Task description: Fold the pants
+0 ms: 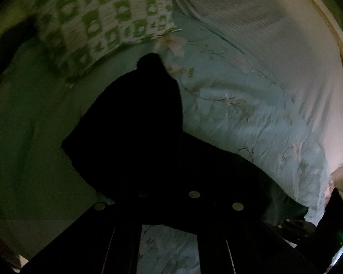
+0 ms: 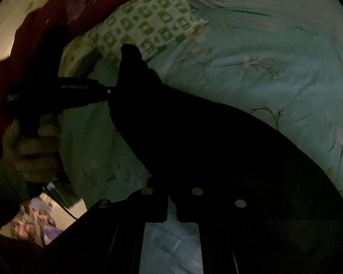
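Note:
The black pants (image 1: 139,123) hang lifted above a pale blue floral bedsheet (image 1: 251,118). In the left wrist view my left gripper (image 1: 169,196) is shut on the pants' cloth, its dark fingers lost against the fabric. In the right wrist view the pants (image 2: 205,141) stretch from my right gripper (image 2: 171,196), which is shut on them, up to the left gripper (image 2: 109,91), seen from the side and pinching the pants' far edge. A hand (image 2: 34,146) holds the left gripper's handle.
A green-and-white patterned pillow (image 1: 103,20) lies at the head of the bed, also in the right wrist view (image 2: 153,20). A white ribbed blanket (image 1: 274,34) lies along the bed's right side. The person's red sleeve (image 2: 34,34) is at upper left.

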Demonstrator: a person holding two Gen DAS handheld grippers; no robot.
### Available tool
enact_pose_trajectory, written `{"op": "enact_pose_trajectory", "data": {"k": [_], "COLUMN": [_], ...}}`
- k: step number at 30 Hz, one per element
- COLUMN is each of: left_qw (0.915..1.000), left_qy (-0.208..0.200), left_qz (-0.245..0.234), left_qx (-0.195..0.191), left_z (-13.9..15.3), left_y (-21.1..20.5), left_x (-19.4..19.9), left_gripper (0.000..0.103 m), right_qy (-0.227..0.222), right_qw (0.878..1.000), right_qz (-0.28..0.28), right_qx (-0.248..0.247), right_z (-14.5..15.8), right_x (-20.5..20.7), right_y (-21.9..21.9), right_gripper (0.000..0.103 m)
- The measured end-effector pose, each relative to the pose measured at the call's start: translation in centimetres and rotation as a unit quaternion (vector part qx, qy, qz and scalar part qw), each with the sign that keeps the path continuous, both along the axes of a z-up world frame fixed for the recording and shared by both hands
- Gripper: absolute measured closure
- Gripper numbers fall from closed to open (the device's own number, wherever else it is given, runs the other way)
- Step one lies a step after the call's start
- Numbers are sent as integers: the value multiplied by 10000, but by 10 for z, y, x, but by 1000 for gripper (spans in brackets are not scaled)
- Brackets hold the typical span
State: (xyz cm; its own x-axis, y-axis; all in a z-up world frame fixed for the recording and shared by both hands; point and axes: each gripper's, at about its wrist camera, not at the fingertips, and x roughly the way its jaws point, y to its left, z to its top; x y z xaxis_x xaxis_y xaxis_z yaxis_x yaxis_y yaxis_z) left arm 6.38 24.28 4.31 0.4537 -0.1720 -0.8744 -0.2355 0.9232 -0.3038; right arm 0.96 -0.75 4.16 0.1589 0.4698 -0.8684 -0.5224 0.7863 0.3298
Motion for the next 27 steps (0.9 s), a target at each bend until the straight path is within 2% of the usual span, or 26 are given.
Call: {"op": "enact_pose_trajectory", "data": {"k": [13,18,21,27], "left_qw": [9971,9969,9970,9988], "left_qy": [350,461,492,323], "left_qz": [422,345,365,275], "left_qx": [-528,-530,-472,-226], "left_z": [-46,-58,-63,-58], "left_y": [35,38,39,39], "left_x": [-31,-33,-29,-20], "left_gripper": [100,99,99,99], "right_qy": [190,313,520,542], "right_qw": [9977,9964,9964,9963], "right_qz": [385,434,276,204], "right_qx": [-522,-663,-603,-628], "right_z": [-30,-41,-47,-48], "right_x": [-7,-8,-4,-4], "right_y": [18,21,20,25], "right_gripper": [97,97,92,91]}}
